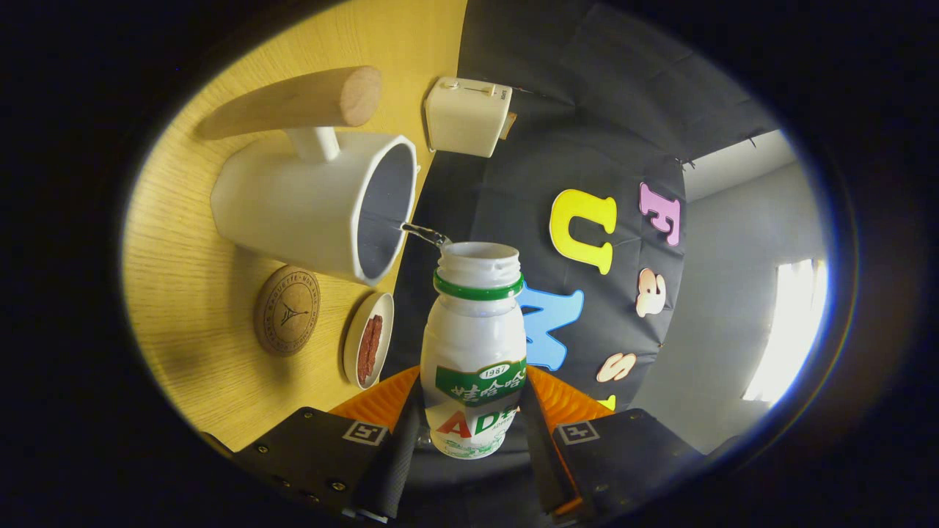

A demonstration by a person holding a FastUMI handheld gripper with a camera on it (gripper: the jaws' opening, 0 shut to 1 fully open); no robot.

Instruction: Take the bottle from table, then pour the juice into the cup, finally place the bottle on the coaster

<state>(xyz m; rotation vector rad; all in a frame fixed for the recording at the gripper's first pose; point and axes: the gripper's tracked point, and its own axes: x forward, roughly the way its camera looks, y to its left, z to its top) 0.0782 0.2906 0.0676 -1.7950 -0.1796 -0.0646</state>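
Observation:
My gripper point(473, 411) is shut on a small white bottle point(475, 345) with a green neck ring and a green and red label; both fingers press on its lower body. The bottle is uncapped and tipped over, its open mouth pointing at the rim of a white cup point(308, 202) with a long wooden handle point(293, 103). A thin stream of liquid point(424, 233) runs from the bottle's mouth into the cup's dark opening. A round cork coaster point(287, 310) lies on the wooden table point(191, 242) beside the cup.
A small white dish point(369, 339) holding something dark red sits next to the coaster, close to the fingers. A cream box-shaped device point(467, 116) stands beyond the cup, at the table's far edge against the black cloth wall.

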